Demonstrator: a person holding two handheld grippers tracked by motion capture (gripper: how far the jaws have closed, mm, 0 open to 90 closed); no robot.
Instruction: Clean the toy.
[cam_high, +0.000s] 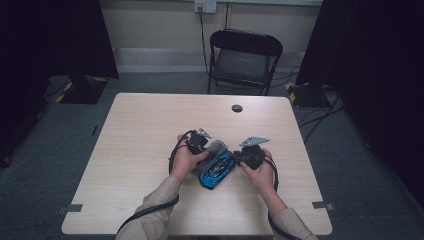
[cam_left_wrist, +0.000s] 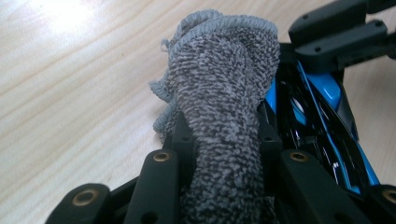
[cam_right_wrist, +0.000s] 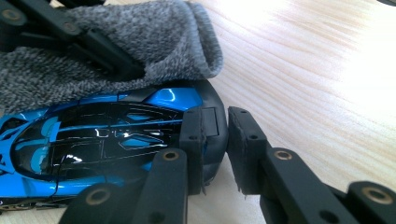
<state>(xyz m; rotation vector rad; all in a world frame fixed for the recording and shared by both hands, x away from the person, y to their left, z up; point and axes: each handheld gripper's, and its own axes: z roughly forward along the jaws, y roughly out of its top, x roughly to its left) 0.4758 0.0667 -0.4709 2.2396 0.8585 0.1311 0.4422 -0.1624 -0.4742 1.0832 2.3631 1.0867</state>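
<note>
A: Where's the toy car (cam_high: 217, 170)?

B: On the table (cam_high: 145, 130), toward the near edge, about midway between the side edges.

A: And the right gripper (cam_high: 239, 161)?

B: Clamped on one end of the car.

A: The left gripper (cam_high: 206, 150)?

B: Its jaws pinch a grey cloth (cam_left_wrist: 224, 102), which lies against the car's side.

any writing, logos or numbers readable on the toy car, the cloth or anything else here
None can be read.
Blue toy car: glossy blue and black panels, no lettering or number visible.
Grey cloth: plain knit, no label showing.
Left gripper and right gripper: black jaws, no markings.
Wall socket: too small to read.
</note>
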